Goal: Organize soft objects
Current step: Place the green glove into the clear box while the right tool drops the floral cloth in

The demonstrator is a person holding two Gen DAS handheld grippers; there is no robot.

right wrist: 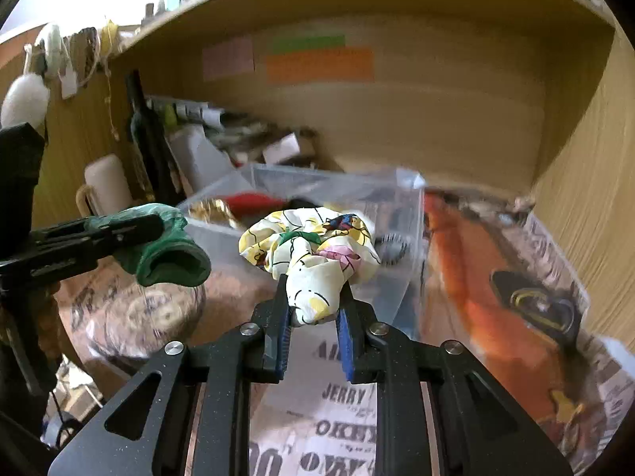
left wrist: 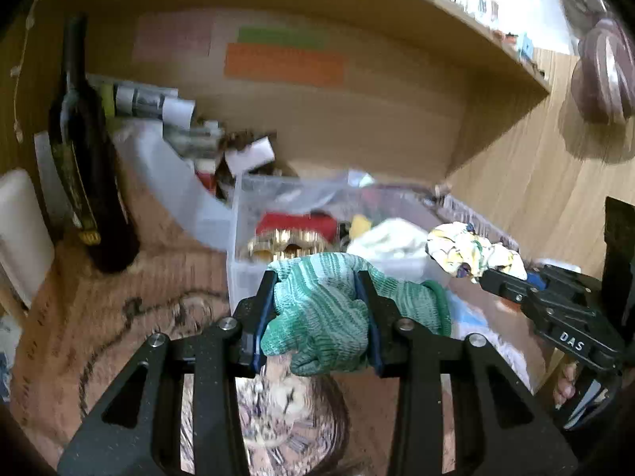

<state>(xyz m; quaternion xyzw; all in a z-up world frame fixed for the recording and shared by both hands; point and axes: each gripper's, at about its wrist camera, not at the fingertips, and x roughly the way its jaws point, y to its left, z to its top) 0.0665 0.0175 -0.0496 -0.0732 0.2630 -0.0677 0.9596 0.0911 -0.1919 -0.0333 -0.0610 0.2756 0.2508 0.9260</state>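
My left gripper [left wrist: 317,289] is shut on a green knitted glove [left wrist: 321,317] and holds it in the air just before a clear plastic bin [left wrist: 238,261]. The glove also shows in the right wrist view [right wrist: 170,254], at the left. My right gripper [right wrist: 313,297] is shut on a crumpled yellow-and-white patterned cloth [right wrist: 313,246] and holds it over the near edge of the same bin [right wrist: 408,238]. In the left wrist view the right gripper [left wrist: 488,273] comes in from the right with the cloth [left wrist: 472,250]. The bin holds a red item [left wrist: 297,222], a gold item and a white cloth [left wrist: 389,238].
A dark wine bottle [left wrist: 83,158] stands at the left under a wooden shelf [left wrist: 357,8]. A round patterned tin [left wrist: 285,408] lies below my left gripper. A printed poster [right wrist: 516,277] covers the surface at the right. Clutter and paper rolls fill the back left.
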